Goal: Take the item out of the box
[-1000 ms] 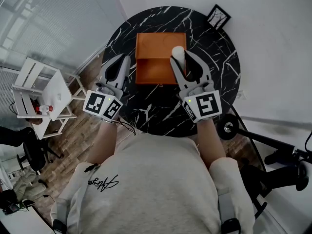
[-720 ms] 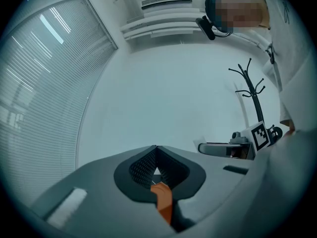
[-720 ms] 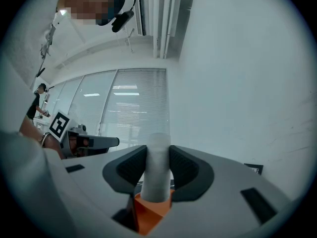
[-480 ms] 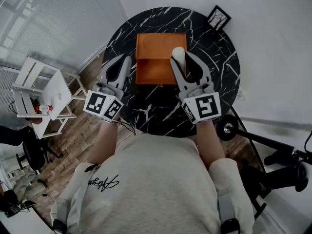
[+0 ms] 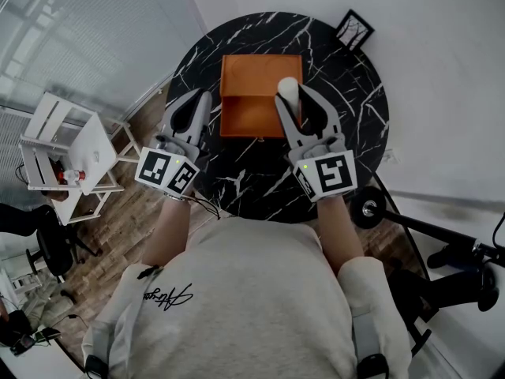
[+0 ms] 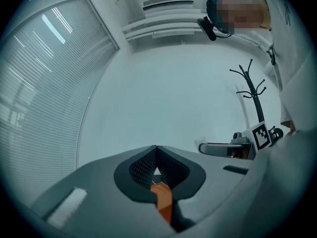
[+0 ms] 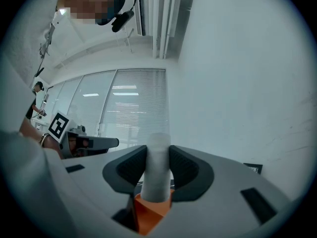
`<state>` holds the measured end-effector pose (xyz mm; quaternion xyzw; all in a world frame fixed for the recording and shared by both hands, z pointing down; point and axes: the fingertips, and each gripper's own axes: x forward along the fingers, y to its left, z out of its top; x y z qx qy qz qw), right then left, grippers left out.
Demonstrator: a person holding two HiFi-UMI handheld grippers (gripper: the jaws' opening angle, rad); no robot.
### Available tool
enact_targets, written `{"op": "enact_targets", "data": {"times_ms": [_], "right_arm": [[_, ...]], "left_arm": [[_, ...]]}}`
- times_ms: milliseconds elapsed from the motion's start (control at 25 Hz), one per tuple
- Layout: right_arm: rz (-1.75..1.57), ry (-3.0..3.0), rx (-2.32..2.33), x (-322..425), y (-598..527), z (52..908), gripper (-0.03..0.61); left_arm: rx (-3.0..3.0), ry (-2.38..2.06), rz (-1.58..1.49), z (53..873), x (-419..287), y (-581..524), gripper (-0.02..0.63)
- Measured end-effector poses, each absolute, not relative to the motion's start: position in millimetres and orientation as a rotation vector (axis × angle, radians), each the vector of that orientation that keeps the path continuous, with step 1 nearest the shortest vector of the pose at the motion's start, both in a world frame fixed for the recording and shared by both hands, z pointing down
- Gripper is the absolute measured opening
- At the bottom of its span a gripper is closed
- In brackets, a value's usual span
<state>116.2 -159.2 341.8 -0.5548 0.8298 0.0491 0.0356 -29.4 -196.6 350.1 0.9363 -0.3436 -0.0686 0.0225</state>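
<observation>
Right claw is clamped on a white matte cylinder-shaped item. In the right gripper view both pads press on the sides of the cylinder, roughly at mid-height, with its rounded top poking up past the jaw tips. The item stands about upright at the right edge of the open orange box, which sits mid-way on the round black marble desk. Its lower end shows against the orange of the box. Can't tell if it has cleared the box yet.

Left claw is closed on nothing, with the jaws meeting at the tip in the left gripper view. It hangs just beside the box's left side, not touching it as far as visible.

Handling, as a guess:
- **Weight and stiffness:** it looks light and stiff, since it shows no squash under the pads.
- **Surface:** it looks smooth and a bit chalky, so probably not very slippery. The round body could still pivot or roll between flat pads if tipped.
- **Fragility:** unknown, so moderate squeeze only.
- **Where to hold:** the current hold on the mid-body, across the diameter, looks like the right place. Near the rounded top it would likely squirt out.
- **Lifting out:** keep it vertical so the lower end doesn't catch the box wall.
- **Box:** it looks light and may shift, and the left claw is close enough to steady it.
</observation>
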Motion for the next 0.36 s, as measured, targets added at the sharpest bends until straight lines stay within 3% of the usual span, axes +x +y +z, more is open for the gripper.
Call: {"op": "enact_targets", "data": {"times_ms": [360], "right_arm": [[0.147,2.546,-1.709,117.2,-162.1,342.8,0.141]], "left_arm": [[2.892,-1.061,-0.214,351.6,-28.0,-198.6,0.003]]}}
